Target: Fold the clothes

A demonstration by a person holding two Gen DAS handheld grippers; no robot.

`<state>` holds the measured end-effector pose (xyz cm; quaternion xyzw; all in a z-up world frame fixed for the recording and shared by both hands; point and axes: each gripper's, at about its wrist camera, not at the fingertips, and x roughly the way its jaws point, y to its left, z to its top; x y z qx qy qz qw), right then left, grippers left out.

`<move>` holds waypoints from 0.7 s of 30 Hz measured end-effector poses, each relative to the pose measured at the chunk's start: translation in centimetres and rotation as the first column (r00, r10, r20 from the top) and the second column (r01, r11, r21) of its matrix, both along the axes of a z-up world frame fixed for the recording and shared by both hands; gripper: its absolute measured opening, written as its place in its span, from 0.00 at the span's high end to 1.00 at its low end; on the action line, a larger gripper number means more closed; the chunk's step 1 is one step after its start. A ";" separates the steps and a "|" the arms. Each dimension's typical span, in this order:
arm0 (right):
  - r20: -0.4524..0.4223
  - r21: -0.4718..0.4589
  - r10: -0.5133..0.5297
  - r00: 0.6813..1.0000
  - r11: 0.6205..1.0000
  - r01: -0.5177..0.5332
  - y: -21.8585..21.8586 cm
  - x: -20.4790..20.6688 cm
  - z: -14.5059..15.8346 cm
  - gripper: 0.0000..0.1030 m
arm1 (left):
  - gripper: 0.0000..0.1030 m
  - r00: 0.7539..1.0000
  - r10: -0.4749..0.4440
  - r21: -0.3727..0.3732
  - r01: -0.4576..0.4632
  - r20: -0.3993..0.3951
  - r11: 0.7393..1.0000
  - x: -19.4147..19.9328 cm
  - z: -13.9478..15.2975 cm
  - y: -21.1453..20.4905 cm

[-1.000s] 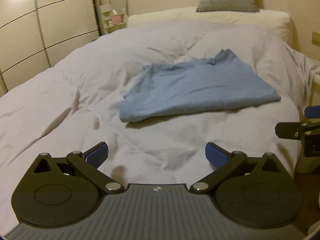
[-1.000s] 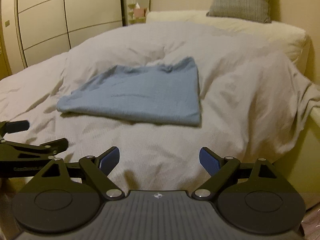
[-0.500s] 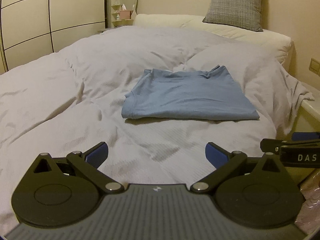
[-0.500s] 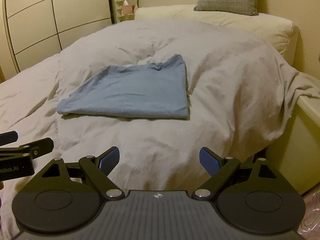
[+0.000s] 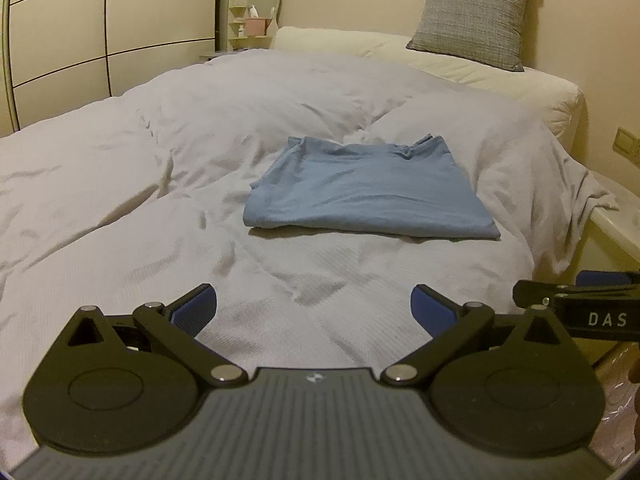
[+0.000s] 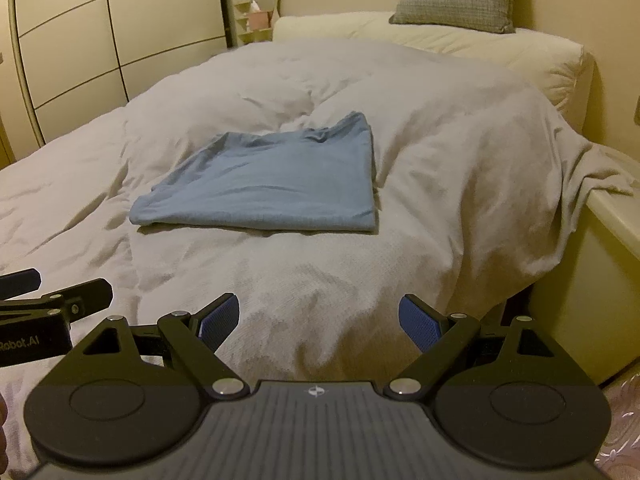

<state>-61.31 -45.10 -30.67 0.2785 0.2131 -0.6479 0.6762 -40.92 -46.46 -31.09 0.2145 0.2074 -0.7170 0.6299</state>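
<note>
A light blue garment (image 5: 366,190) lies folded into a flat rectangle on the white duvet (image 5: 120,184), near the bed's right side. It shows in the right wrist view as the same blue garment (image 6: 268,184). My left gripper (image 5: 314,306) is open and empty, held well short of the garment above the bed's near end. My right gripper (image 6: 319,320) is open and empty too, equally far back. Each gripper appears at the edge of the other's view: the right one (image 5: 576,300) and the left one (image 6: 44,292).
A grey cushion (image 5: 472,20) leans on cream pillows (image 5: 460,68) at the headboard. Wardrobe doors (image 5: 108,32) line the left wall. A small shelf with a mirror (image 5: 256,24) stands in the corner. The bed frame's edge (image 6: 608,240) drops to patterned floor on the right.
Both grippers have drawn back and risen from the bed, so the folded garment looks smaller and farther away. The garment itself has not moved. Both stay open.
</note>
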 end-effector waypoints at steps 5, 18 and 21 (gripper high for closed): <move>0.018 0.002 0.001 1.000 1.000 -0.001 1.0 -0.4 0.7 0.14 | 0.01 1.000 0.002 0.001 -0.002 -0.005 1.000 -0.1 0.4 0.7; 0.018 -0.016 0.000 1.000 1.000 0.000 3.2 -0.7 1.8 0.14 | 0.01 1.000 0.000 0.002 0.000 -0.003 1.000 -0.6 0.5 1.9; 0.022 -0.016 0.000 1.000 1.000 0.001 3.3 -0.8 1.8 0.14 | 0.01 1.000 0.000 0.002 0.000 -0.003 1.000 -0.7 0.5 2.2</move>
